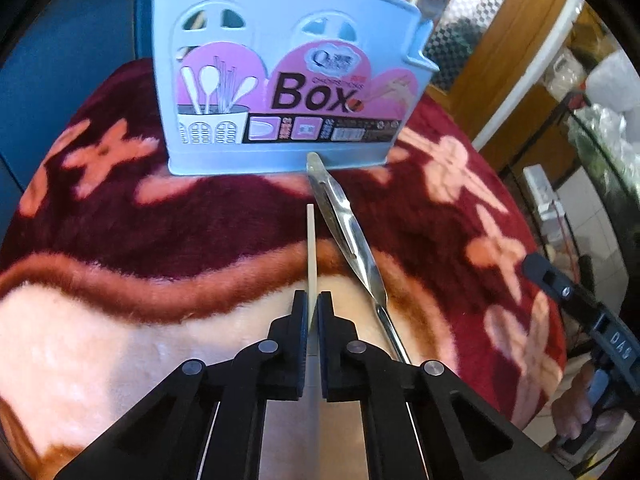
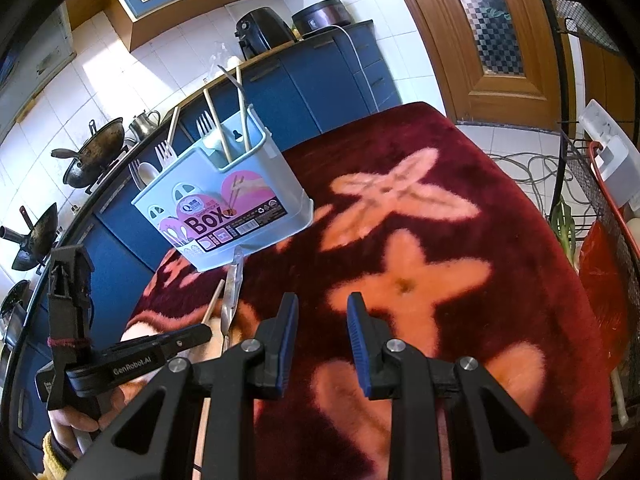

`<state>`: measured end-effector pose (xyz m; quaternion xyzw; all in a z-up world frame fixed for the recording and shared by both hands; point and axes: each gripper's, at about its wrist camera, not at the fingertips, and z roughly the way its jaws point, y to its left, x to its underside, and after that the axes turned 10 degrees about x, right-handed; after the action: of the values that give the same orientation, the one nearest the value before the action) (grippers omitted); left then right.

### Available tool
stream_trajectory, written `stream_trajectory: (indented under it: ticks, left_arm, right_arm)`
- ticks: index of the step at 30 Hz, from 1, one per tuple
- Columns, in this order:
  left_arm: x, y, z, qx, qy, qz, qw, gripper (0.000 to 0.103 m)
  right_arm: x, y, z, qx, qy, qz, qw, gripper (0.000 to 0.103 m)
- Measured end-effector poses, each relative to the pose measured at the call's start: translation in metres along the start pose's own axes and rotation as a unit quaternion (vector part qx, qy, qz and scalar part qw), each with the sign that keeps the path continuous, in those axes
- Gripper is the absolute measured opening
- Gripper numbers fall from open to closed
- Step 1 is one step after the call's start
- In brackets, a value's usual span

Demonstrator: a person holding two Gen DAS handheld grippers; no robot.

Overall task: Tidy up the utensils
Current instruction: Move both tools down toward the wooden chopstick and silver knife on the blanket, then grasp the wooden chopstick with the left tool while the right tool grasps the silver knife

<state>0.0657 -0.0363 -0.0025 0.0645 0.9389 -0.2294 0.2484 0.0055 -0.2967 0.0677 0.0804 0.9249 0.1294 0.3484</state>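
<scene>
Kitchen, table under red flowered blanket (image 1: pixel 460 216). Left gripper (image 1: pixel 313 306) clamped on chopstick (image 1: pixel 310 252); metal utensil (image 1: pixel 344 224) just right. Right gripper (image 2: pixel 322 312) partly open, empty. Pickup step; next: lift chopstick into blue utensil box (image 1: pixel 280 20) ahead.

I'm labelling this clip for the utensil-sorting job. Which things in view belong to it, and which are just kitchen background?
Part of the job:
- chopstick, clamped in the left gripper
- metal knife on the blanket
- blue utensil box
- right gripper, open and empty

Just background:
- woks
- kettle
- air fryer
- wooden door
</scene>
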Motion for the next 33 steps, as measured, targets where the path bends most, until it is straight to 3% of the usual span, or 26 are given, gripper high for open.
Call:
stream_trajectory:
  ticks: [15,24,33]
  left_arm:
    - [-0.007,0.021,-0.037,0.021,-0.073,-0.035,0.9965,0.004]
    - [-0.004,0.045,-0.049,0.004,-0.097,-0.059,0.9935,0.004]
    - [0.0,0.058,-0.057,0.023,-0.117,-0.07,0.9904,0.004]
  right_arm:
    - [0.002,0.019,0.003,0.003,0.014,-0.02,1.0,0.028]
    - [0.001,0.043,0.018,-0.01,0.052,-0.044,0.998,0.028]
    - [0.001,0.07,0.048,-0.031,0.113,-0.07,0.991,0.028]
